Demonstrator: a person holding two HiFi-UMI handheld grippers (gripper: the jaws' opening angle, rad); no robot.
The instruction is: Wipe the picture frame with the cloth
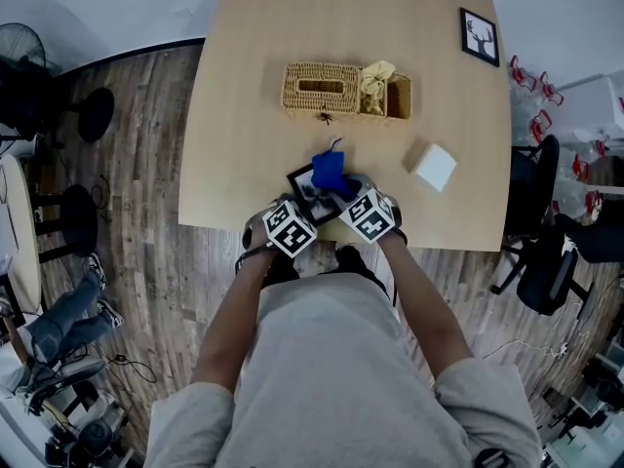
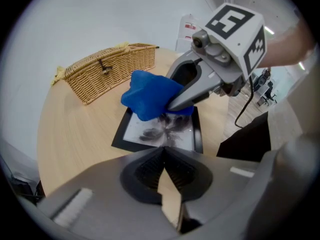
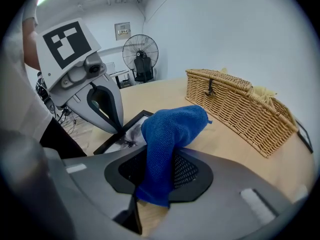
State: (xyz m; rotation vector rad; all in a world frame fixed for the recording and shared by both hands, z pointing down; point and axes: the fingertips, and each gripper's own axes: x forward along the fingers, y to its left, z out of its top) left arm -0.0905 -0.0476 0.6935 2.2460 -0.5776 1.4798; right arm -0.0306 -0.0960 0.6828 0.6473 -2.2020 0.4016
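The picture frame (image 2: 155, 131) lies flat at the near edge of the table (image 1: 244, 86), just in front of me. My right gripper (image 3: 162, 156) is clamped on the blue cloth (image 3: 167, 134), and the loose bunch sits over the frame's far edge. My left gripper (image 2: 165, 151) has its jaws pressed together on nothing, tips at the frame's near border. I judge the frame light and likely to skid on smooth wood, with a fragile pane, so I'd pin the border. The cloth is soft and limp, best gripped mid-fold.
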